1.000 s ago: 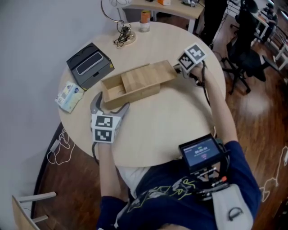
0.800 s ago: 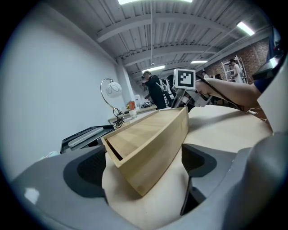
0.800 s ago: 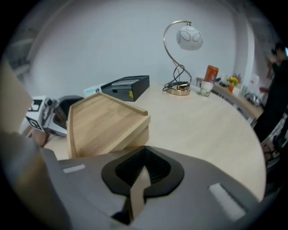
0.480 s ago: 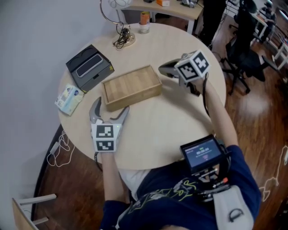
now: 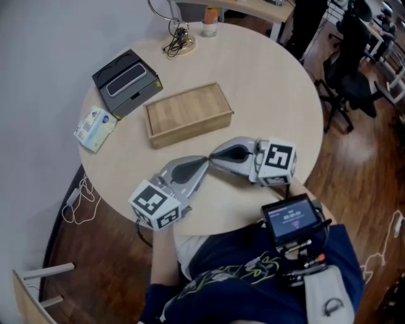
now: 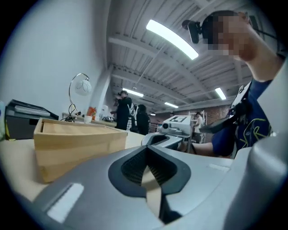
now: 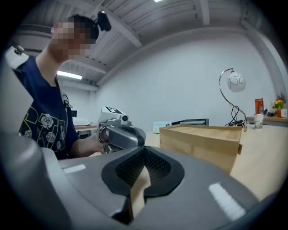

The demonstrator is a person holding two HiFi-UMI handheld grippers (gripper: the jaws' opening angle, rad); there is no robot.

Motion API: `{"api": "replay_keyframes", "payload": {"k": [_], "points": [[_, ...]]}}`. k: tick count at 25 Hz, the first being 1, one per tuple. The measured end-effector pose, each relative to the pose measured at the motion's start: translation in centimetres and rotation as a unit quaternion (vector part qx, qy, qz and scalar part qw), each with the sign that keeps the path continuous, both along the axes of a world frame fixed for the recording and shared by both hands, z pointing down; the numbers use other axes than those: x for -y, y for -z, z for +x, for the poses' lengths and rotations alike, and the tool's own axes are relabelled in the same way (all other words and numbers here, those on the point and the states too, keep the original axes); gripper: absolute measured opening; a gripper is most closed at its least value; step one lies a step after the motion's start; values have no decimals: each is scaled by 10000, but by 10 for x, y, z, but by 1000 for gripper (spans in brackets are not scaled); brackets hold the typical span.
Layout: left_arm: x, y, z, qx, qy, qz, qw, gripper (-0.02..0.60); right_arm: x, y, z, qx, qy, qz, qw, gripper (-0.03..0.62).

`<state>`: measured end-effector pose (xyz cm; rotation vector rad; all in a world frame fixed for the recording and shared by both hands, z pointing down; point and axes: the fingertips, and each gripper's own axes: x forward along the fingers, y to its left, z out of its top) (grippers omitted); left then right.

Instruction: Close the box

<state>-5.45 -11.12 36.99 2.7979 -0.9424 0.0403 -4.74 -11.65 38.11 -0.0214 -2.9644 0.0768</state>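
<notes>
Pale wood, a flat rectangular box (image 5: 188, 114), lying closed near the middle of the round light-wood table (image 5: 272, 88). Lid drawn flush with the walls all round, the inside hidden beneath it. Set a little slantwise, one long side toward the person. Touched by neither tool.

Nearer the person, toward the table's front edge, the grey left gripper (image 5: 204, 161) and the grey right gripper (image 5: 214, 158). Both lying low over the tabletop, tips pointing at each other and all but meeting, just in front of the box yet clear of it. Left jaws pressed together, nothing between them. Right jaws likewise together, holding nothing. Marker cubes at the outer ends.

Left of the box and apart from it, a black boxy device (image 5: 125, 82) with a grey panel on top, shut. Just beside that, at the table's left rim, a small pale-blue soft packet (image 5: 95, 128), sealed as far as can be seen. At the far edge, a curved metal lamp stem (image 5: 179, 42) with a tangle of dark cable at its foot. Near it a small bottle with an orange top (image 5: 211, 12), contents too small to tell.
</notes>
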Motion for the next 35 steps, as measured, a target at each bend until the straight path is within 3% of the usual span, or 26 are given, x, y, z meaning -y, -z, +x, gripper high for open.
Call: {"api": "replay_keyframes", "payload": {"k": [2, 4, 12, 19, 30, 35], "points": [[3, -6, 4, 444, 101, 151, 9988, 5, 6, 0, -5, 23, -159, -45, 9999, -5], [4, -6, 6, 616, 132, 246, 9977, 3, 11, 3, -3, 86, -264, -25, 9996, -5], [4, -2, 6, 599, 144, 237, 9978, 3, 14, 6, -3, 41, -464, -15, 9989, -5], [5, -4, 5, 590, 143, 261, 9978, 3, 7, 2, -2, 61, -159, -14, 9999, -6], [3, -5, 4, 547, 127, 239, 9981, 3, 6, 1, -1, 52, -237, 44, 9997, -6], [4, -5, 2, 607, 75, 238, 9978, 3, 9, -3, 2, -172, -369, 23, 9992, -6]]}}
